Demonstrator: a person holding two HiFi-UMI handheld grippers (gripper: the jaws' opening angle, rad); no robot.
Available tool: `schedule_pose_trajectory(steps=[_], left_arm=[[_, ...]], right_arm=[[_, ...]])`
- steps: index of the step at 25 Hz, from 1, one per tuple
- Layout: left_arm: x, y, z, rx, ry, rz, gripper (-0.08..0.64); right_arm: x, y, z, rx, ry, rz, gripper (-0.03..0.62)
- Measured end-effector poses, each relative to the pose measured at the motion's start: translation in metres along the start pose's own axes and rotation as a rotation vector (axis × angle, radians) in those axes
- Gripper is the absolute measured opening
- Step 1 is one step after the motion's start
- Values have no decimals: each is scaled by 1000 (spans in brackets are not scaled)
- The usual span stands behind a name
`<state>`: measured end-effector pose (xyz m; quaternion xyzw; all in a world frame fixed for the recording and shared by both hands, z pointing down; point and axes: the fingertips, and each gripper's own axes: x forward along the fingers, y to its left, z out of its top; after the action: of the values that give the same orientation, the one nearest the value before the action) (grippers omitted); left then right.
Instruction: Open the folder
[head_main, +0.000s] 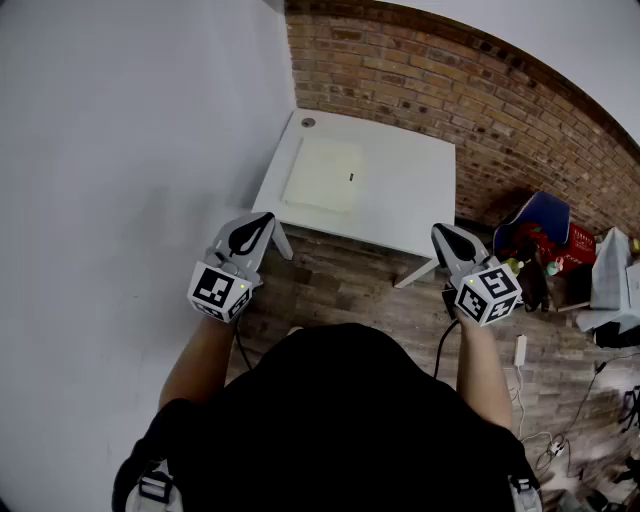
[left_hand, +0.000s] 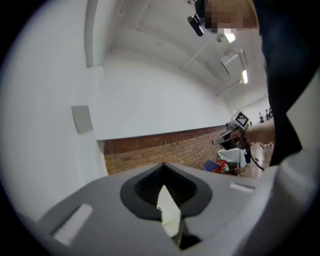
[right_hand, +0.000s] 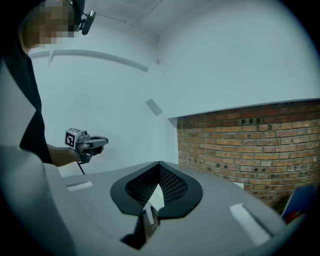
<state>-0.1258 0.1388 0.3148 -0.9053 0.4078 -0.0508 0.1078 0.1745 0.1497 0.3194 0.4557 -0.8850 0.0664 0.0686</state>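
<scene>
A pale cream folder (head_main: 322, 173) lies flat and closed on a small white table (head_main: 420, 215) in the corner, seen only in the head view. My left gripper (head_main: 264, 220) is held in the air short of the table's near left edge, its jaws shut with nothing between them. My right gripper (head_main: 438, 231) hangs off the table's near right corner, also shut and empty. In the left gripper view the left gripper (left_hand: 162, 165) points at the walls, with the right gripper (left_hand: 235, 130) far off. The right gripper view shows the right gripper (right_hand: 159, 163) closed to a point, and the left gripper (right_hand: 86, 142) beyond it.
A white wall (head_main: 120, 150) runs along the left and a brick wall (head_main: 480, 100) behind the table. A blue seat with red and other items (head_main: 540, 240), white boxes (head_main: 612, 280), a power strip (head_main: 520, 349) and cables lie on the wood floor at the right.
</scene>
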Motion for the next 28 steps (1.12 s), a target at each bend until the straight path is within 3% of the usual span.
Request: schedule_pose_trajectory(steps=[20,28], left_arm=[[25,-53,-12,1,73,34,0],[35,-39,-25,-36,85,48,0]], right_arm=[[-16,-51,-18,48,-43,27,-3],[-7,-57,-25,61,-38,19,-3]])
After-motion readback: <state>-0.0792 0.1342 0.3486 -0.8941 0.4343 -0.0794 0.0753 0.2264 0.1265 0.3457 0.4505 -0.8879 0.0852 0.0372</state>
